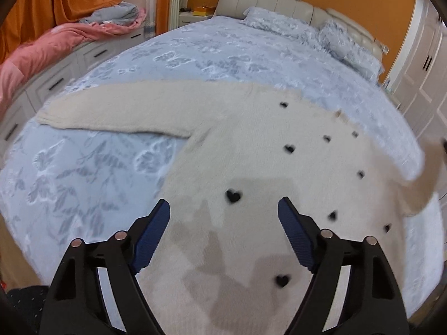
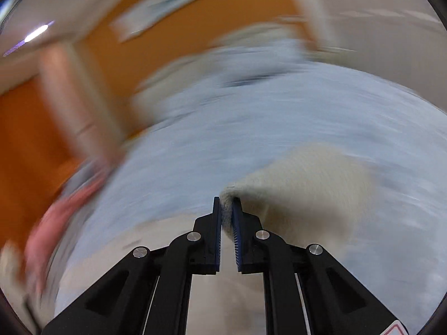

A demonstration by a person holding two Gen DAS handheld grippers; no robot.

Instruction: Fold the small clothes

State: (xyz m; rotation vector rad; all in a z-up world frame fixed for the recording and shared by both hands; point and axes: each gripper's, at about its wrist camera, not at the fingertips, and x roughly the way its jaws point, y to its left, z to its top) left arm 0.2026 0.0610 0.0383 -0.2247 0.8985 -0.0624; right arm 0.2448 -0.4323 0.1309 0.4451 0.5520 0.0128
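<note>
A cream knitted sweater [image 1: 251, 153] with small black hearts lies flat on the bed. Its left sleeve [image 1: 117, 111] stretches out to the left. My left gripper [image 1: 223, 206] is open and hovers over the sweater's body, holding nothing. My right gripper [image 2: 226, 203] is shut on the sweater's other sleeve [image 2: 307, 184], lifted off the bed; that view is heavily blurred by motion. The lifted sleeve also shows blurred at the right edge of the left wrist view [image 1: 424, 178].
The bed has a pale blue floral cover [image 1: 83, 173], pillows [image 1: 329, 36] and a beige headboard [image 1: 268, 0]. White drawers [image 1: 56, 81] with a pink quilt [image 1: 42, 50] stand left. White wardrobe doors [image 1: 424, 69] stand right.
</note>
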